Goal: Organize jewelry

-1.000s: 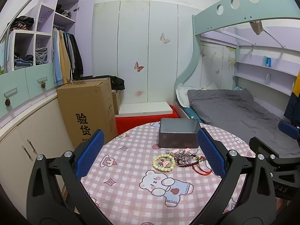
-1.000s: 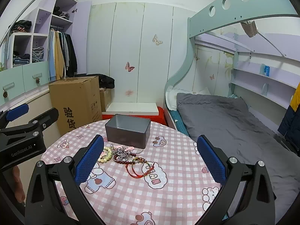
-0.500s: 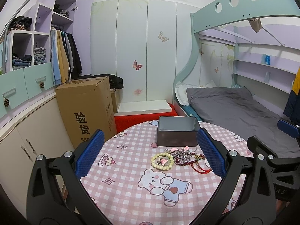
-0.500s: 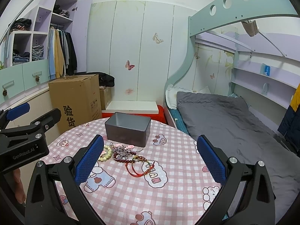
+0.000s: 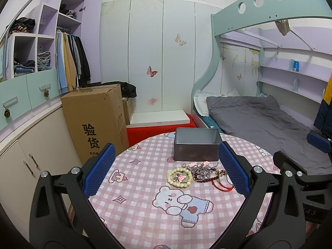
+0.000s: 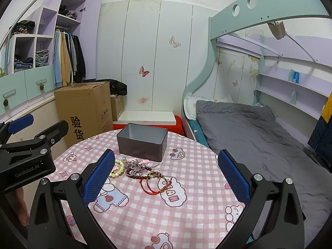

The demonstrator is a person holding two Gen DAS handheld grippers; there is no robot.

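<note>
With the view of the table [image 5: 145, 217] barely shifted over the last second, I hold both my left claw [image 5: 164, 171] and right claw [image 6: 166, 175] wide open and empty above its near edge, the jewelry [image 5: 197, 173] heaped mid-table against the box [image 5: 196, 147], so no piece is sorted yet.

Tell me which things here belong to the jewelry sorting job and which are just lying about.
Part of the job:
- pale green bead bracelet
- tangled silver chain pile
- dark red bead bracelet
- red cord bracelets
- empty grey box
- left gripper and right gripper, both open

Just lying about:
- cardboard box
- hanging clothes
- grey bedding
</note>
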